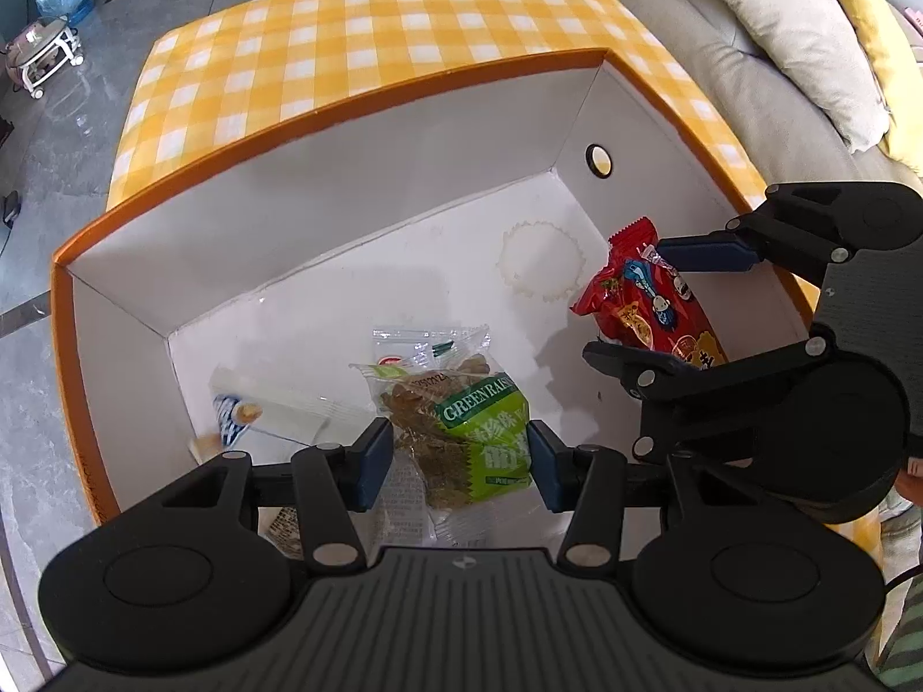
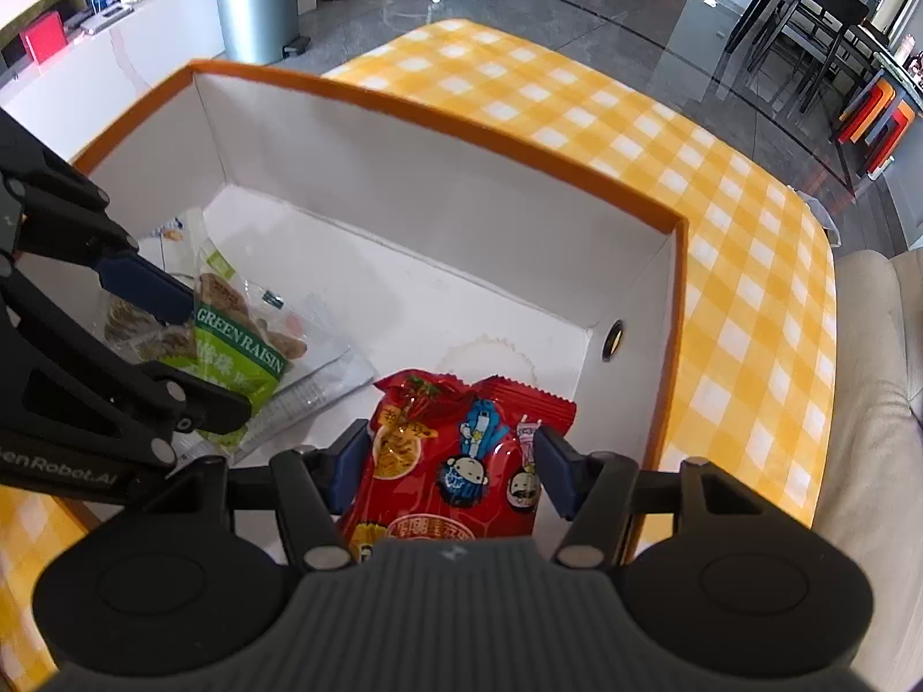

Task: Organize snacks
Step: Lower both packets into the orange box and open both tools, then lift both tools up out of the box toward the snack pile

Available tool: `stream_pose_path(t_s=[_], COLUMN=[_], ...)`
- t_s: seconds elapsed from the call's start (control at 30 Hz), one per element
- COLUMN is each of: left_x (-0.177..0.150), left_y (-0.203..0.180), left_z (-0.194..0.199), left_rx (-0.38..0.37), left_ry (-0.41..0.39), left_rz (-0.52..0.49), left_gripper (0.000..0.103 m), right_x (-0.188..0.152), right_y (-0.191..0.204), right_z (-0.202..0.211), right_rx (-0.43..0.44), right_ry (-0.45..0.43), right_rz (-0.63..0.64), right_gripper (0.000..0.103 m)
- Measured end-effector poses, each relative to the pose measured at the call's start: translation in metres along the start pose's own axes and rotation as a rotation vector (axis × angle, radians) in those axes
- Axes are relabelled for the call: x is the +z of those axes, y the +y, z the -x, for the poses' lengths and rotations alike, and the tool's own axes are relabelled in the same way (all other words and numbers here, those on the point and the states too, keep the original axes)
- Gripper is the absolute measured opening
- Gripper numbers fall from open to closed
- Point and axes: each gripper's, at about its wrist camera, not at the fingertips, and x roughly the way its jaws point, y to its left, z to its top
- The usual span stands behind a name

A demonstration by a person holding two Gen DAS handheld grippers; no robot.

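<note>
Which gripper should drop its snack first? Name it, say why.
The right gripper, probably. Its fingers hold the red snack packet over bare floor of the box, while the green raisin packet in the left gripper hangs above packets lying there.

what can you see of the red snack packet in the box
The red snack packet is glossy foil with crimped, serrated ends and cartoon figures printed on it. It looks puffed and unopened, lying inside the orange-rimmed white box near the wall with the round hole. The right claw straddles it, pads at both edges.

Left hand-held gripper [image 1: 458,461] grips green raisin packet [image 1: 473,432] inside orange-rimmed box [image 1: 346,109].
</note>
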Motion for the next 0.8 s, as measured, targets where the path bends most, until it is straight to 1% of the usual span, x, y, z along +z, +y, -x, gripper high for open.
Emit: stream_pose_path(t_s=[0.17,0.33,0.4,0.47,0.53,0.6,0.63,0.67,0.7,0.8], left_x=[-0.002,-0.003,-0.003,-0.004,-0.005,-0.008,-0.009,-0.01,-0.012,-0.016], left_y=[0.002,0.003,0.003,0.002,0.001,0.001,0.0,0.0,0.0,0.0], left_z=[-0.005,-0.002,0.0,0.004,0.008,0.012,0.015,0.018,0.021,0.033], left_rx=[0.008,-0.005,-0.002,0.003,0.003,0.009,0.013,0.018,0.022,0.041], left_ry=[0.022,0.012,0.009,0.002,-0.005,-0.015,-0.022,-0.03,-0.038,-0.081], left_rz=[0.005,0.014,0.014,0.011,0.008,0.005,0.005,0.005,0.004,0.011], left_gripper=[0.058,0.057,0.058,0.063,0.066,0.068,0.069,0.069,0.069,0.069], right_x=[-0.001,-0.001,-0.001,-0.001,-0.001,-0.001,-0.001,-0.001,-0.001,-0.001], right_y=[0.007,0.014,0.015,0.015,0.014,0.013,0.012,0.012,0.012,0.01], right_z=[-0.004,-0.006,-0.006,-0.006,-0.005,-0.003,-0.001,0.001,0.002,0.011], right_rx=[-0.02,-0.027,-0.026,-0.025,-0.026,-0.032,-0.035,-0.036,-0.036,-0.04], right_ry=[0.016,0.029,0.038,0.047,0.056,0.058,0.056,0.056,0.054,0.039], right_rz=[0.035,0.065,0.063,0.059,0.052,0.045,0.043,0.04,0.036,0.017], right_gripper=[0.06,0.058,0.059,0.06,0.066,0.076,0.078,0.083,0.085,0.085])
